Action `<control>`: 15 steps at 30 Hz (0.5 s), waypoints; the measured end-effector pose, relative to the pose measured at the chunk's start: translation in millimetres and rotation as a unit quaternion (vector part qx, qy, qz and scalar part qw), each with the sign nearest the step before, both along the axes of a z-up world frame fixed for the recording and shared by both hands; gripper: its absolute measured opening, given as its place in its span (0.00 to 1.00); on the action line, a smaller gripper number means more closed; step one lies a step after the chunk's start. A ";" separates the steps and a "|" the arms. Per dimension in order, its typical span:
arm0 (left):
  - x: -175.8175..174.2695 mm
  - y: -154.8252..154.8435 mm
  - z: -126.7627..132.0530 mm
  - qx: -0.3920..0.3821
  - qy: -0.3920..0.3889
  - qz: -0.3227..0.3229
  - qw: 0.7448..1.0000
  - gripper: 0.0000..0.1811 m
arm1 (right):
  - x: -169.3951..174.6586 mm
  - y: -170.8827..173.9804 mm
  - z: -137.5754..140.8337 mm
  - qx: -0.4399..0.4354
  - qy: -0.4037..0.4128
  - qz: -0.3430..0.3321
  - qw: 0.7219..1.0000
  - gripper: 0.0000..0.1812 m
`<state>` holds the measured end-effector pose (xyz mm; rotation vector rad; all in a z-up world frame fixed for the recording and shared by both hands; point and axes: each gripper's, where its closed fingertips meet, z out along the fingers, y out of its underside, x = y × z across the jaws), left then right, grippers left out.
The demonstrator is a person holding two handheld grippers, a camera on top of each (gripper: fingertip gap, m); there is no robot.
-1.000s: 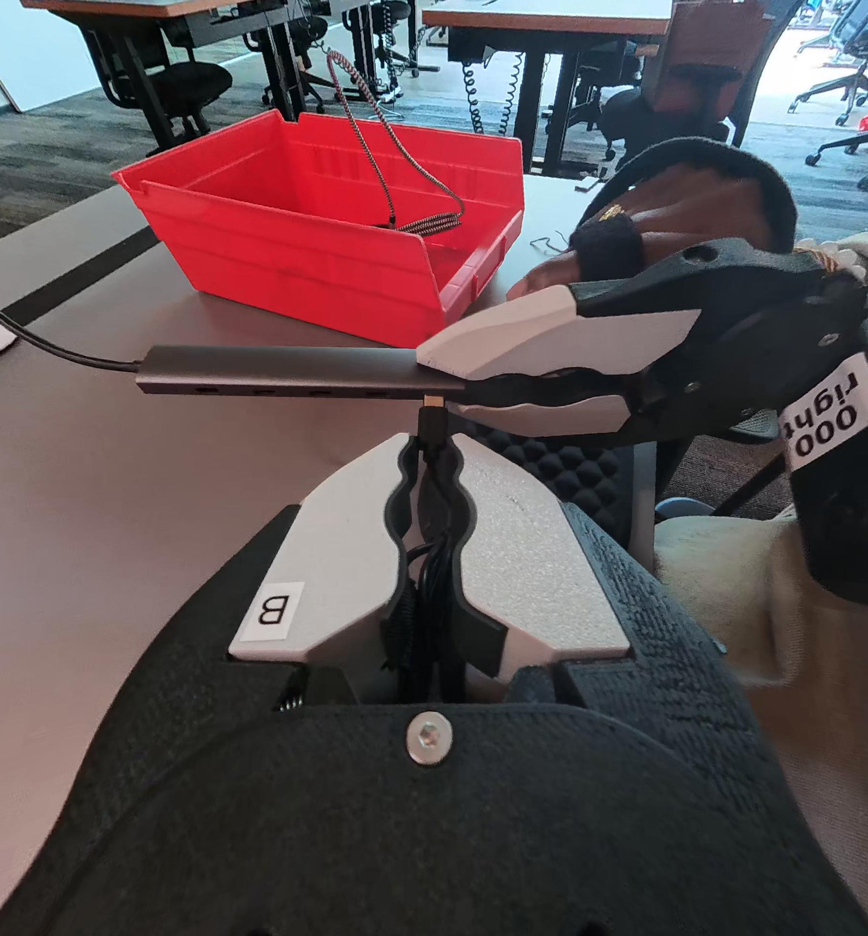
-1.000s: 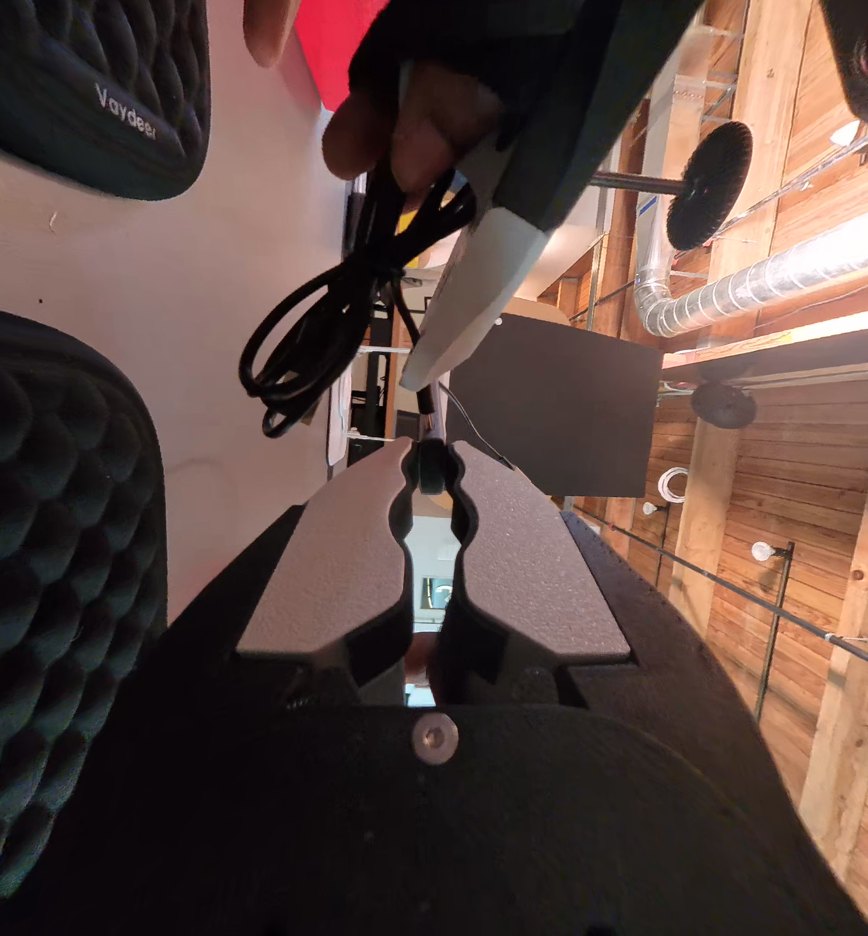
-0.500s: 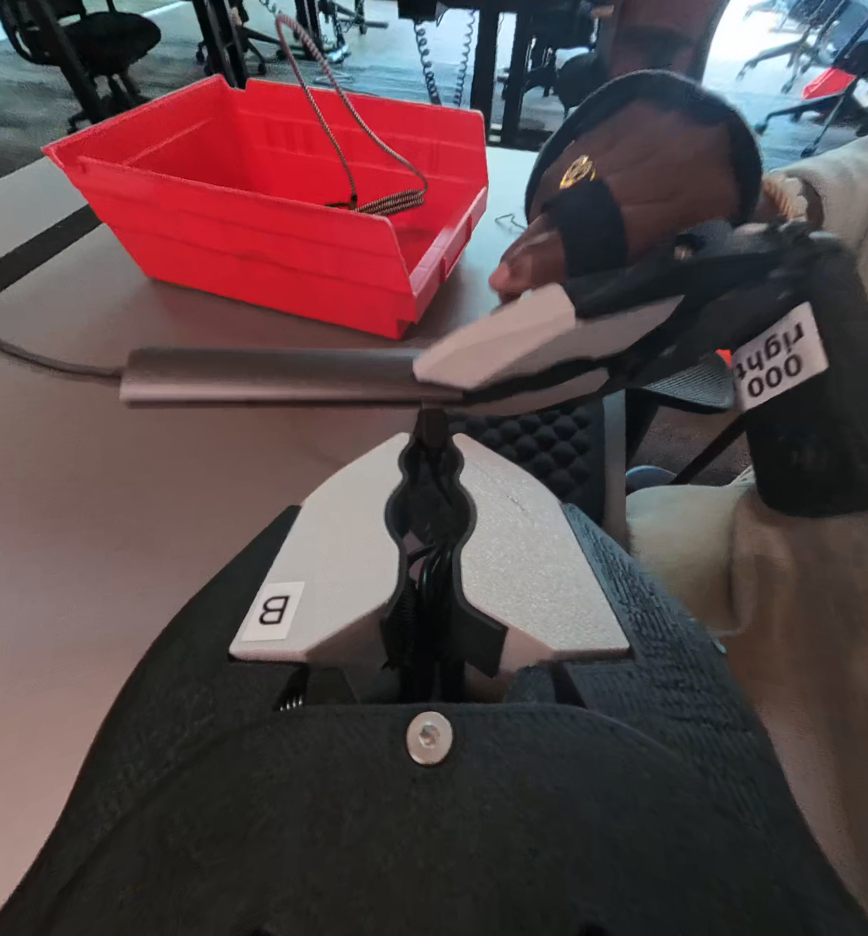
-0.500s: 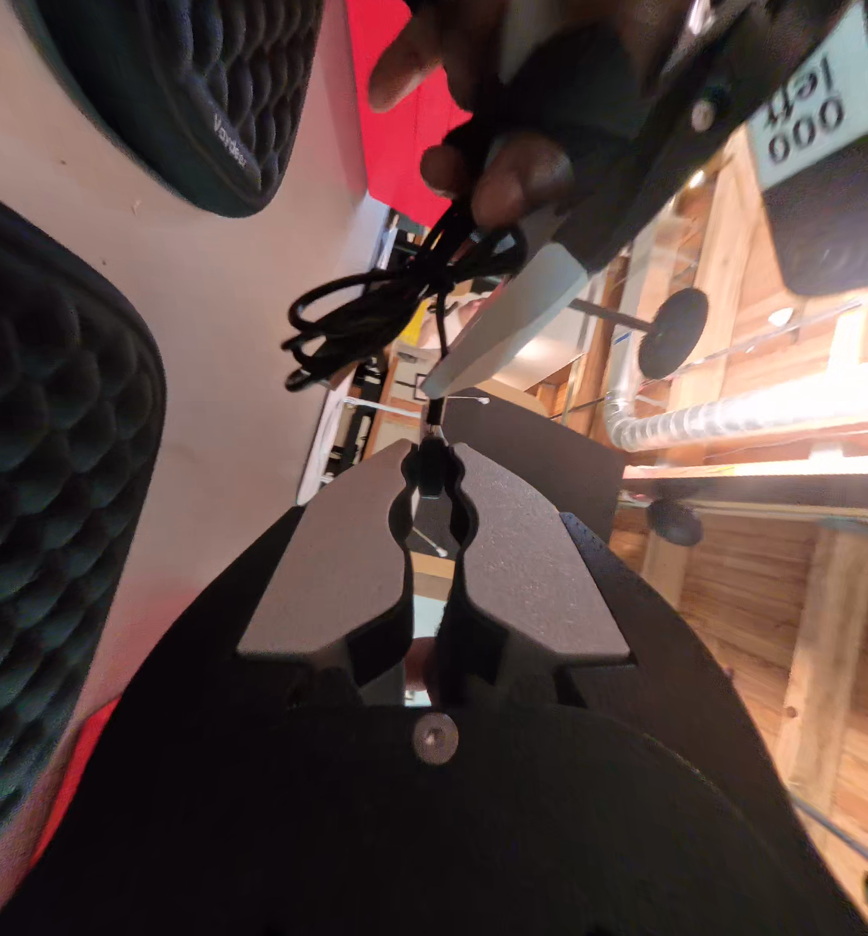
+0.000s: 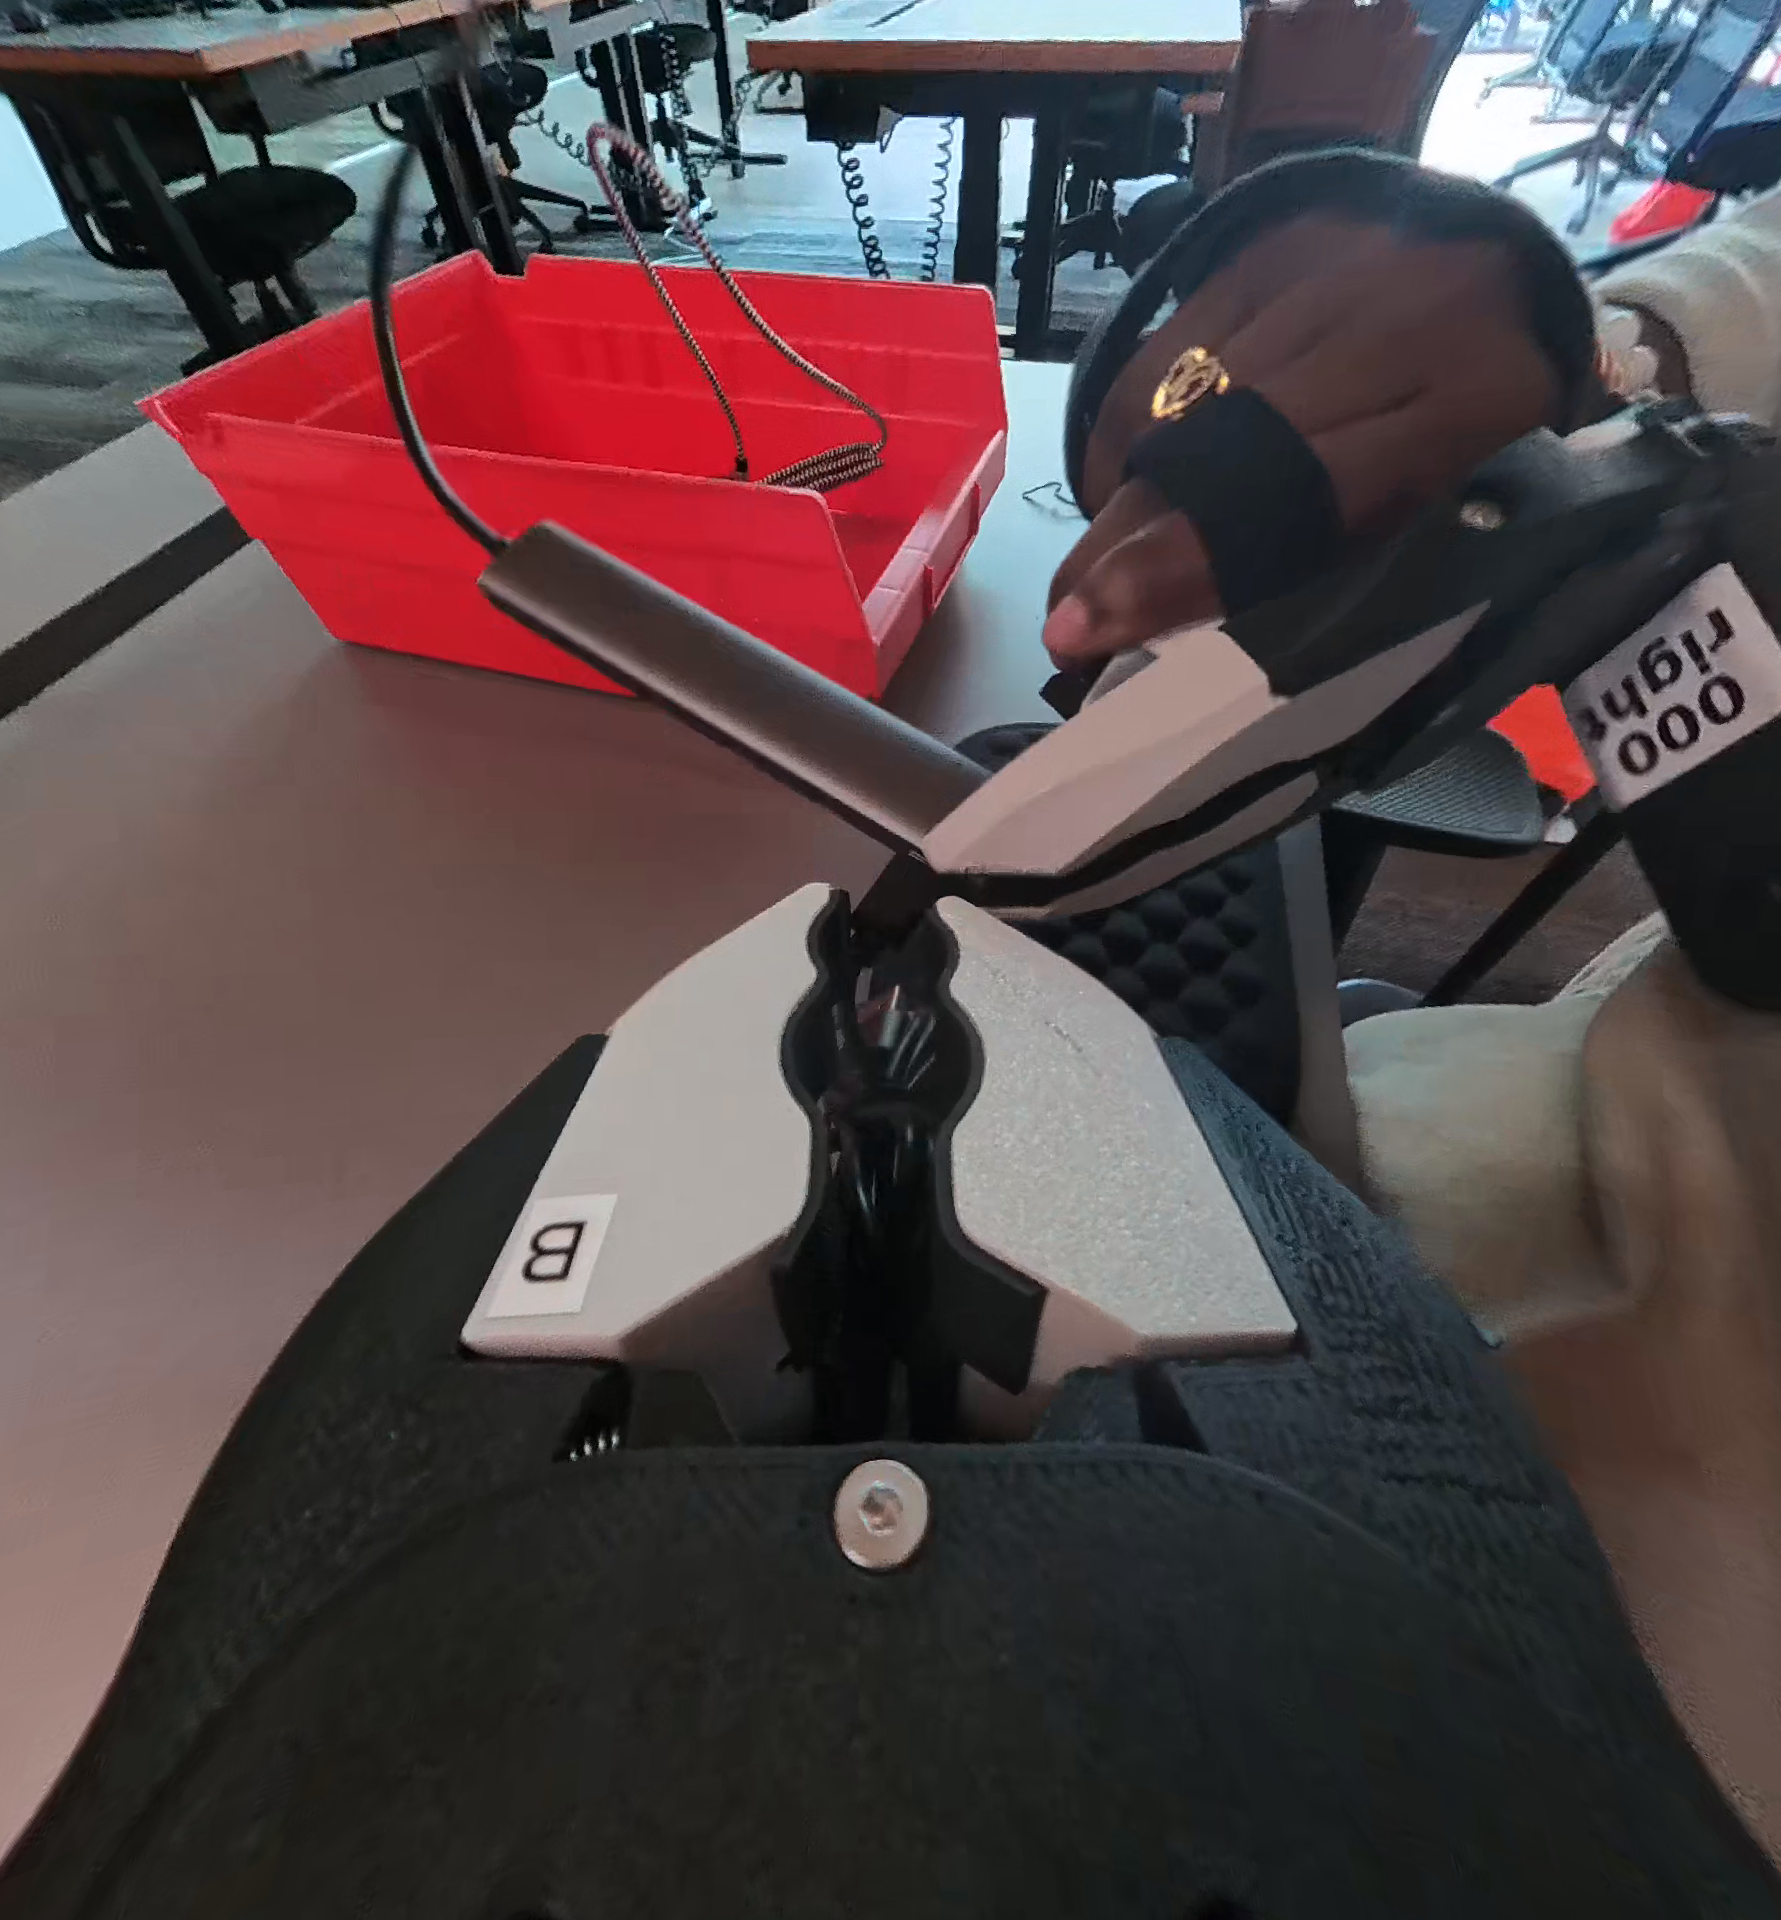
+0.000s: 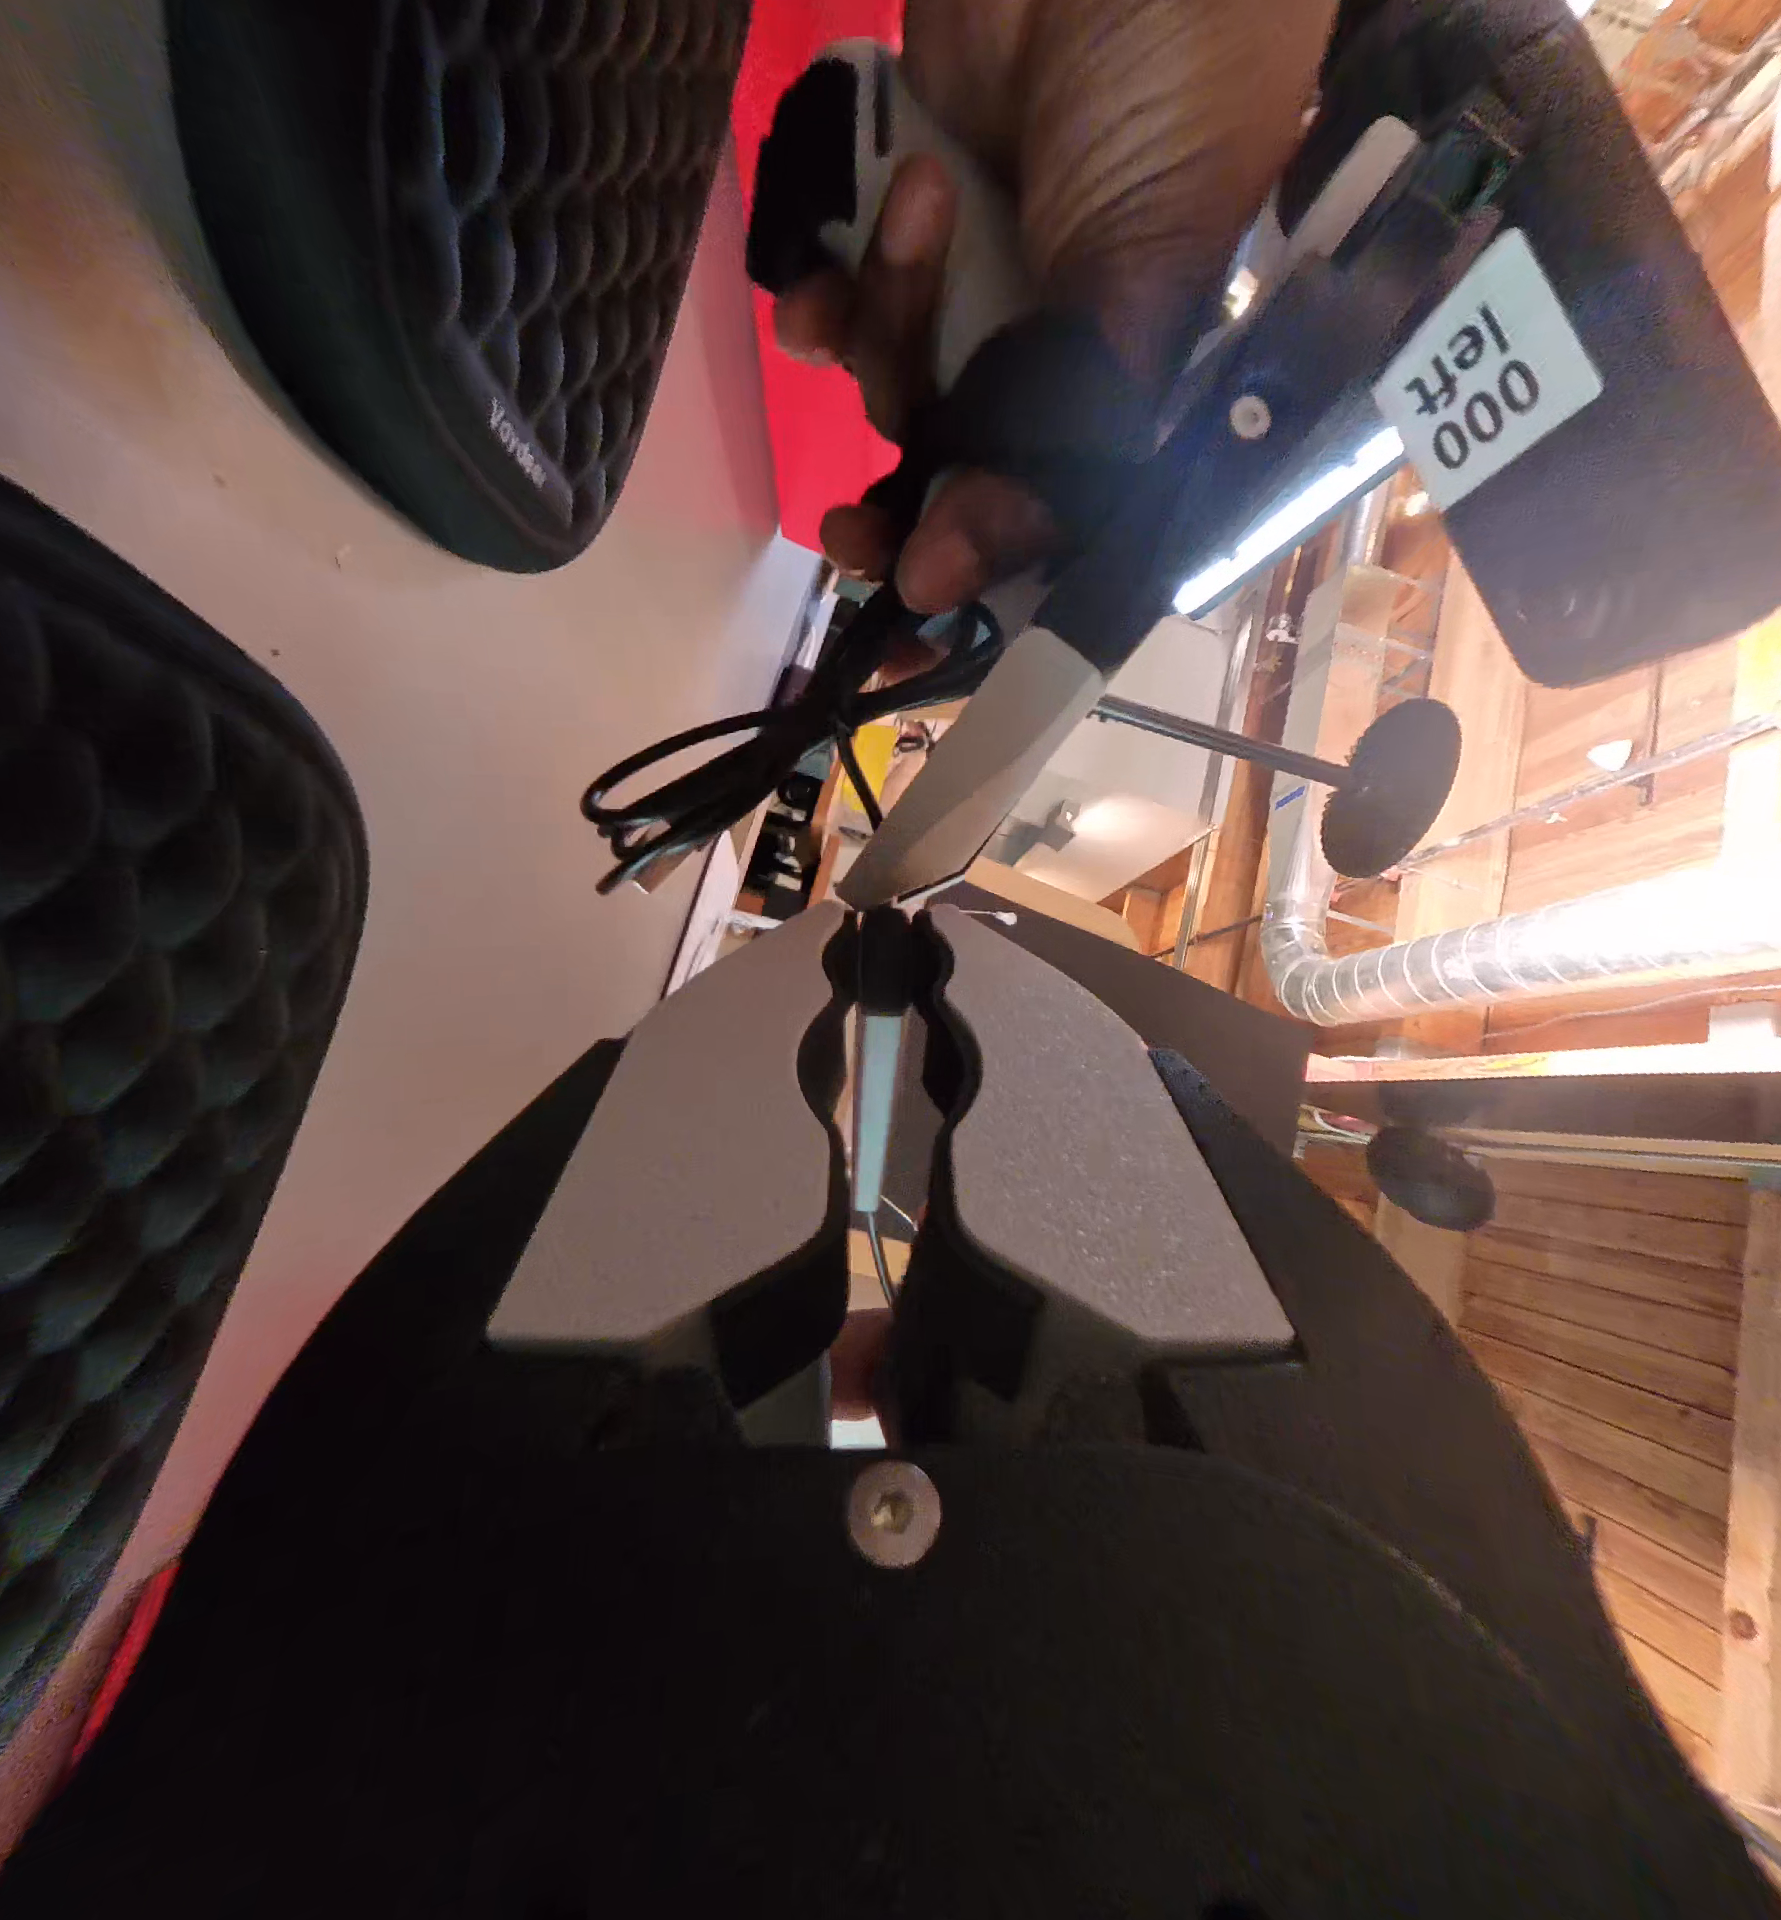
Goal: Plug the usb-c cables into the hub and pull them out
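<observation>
Your left tool is clamped on the black usb-c cable just behind its plug, the slack running back between the fingers; in the right wrist view the rest of that cable hangs in a bundled loop under your left hand; your right tool is clamped on one end of the grey hub, which is held in the air above the tabletop, tilted, its far end raised toward the red bin; the plug meets the hub's underside right at the right tool's tip; whether it is fully seated cannot be told; the hub's own lead arcs upward from its far end; a braided cable lies coiled in the bin and rises out of it; a dark quilted pad sits at the tabletop's edge beneath the right tool.
</observation>
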<state>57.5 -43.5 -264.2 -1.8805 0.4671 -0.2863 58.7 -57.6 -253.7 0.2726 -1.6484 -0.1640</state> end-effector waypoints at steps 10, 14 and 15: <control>10.2 -16.7 2.8 0.010 0.007 -0.039 0.999 0.05 | 9.5 -8.4 3.0 -0.107 -0.012 0.053 0.993 0.05; 24.0 -18.2 -14.1 -0.021 -0.002 -0.037 0.999 0.05 | 22.0 -6.3 -14.7 -0.170 -0.055 0.051 0.983 0.05; 27.5 -17.0 -20.4 -0.034 0.000 -0.040 0.999 0.05 | 25.5 -4.4 -21.1 -0.178 -0.069 0.048 0.980 0.05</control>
